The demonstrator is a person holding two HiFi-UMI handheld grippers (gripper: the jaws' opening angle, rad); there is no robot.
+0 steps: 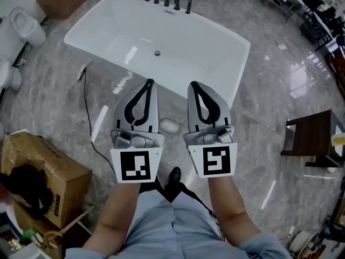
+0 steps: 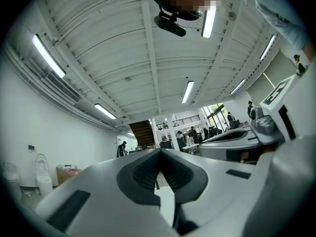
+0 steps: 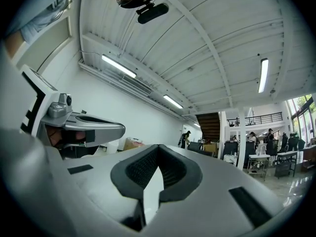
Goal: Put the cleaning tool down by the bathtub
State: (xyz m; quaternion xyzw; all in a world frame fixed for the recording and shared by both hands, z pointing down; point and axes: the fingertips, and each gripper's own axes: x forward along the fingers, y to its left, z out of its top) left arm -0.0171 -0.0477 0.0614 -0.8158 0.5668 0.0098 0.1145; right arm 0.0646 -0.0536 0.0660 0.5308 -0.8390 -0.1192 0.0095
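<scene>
The white bathtub (image 1: 161, 36) stands on the grey marble floor ahead of me. My left gripper (image 1: 150, 82) and right gripper (image 1: 193, 84) are held side by side above the floor, tips toward the tub's near wall. Both are shut with nothing between the jaws. A small pale oval thing (image 1: 170, 125) lies on the floor between them, close to the tub; I cannot tell what it is. In the left gripper view the shut jaws (image 2: 160, 151) point up at the hall and ceiling. The right gripper view shows its shut jaws (image 3: 158, 146) likewise, the left gripper (image 3: 74, 127) beside them.
Black tap fittings (image 1: 177, 0) line the tub's far rim. A black cable (image 1: 88, 117) runs across the floor at left. An open cardboard box (image 1: 48, 177) stands at near left, a toilet (image 1: 27, 26) at far left, a dark wooden stool (image 1: 312, 139) at right.
</scene>
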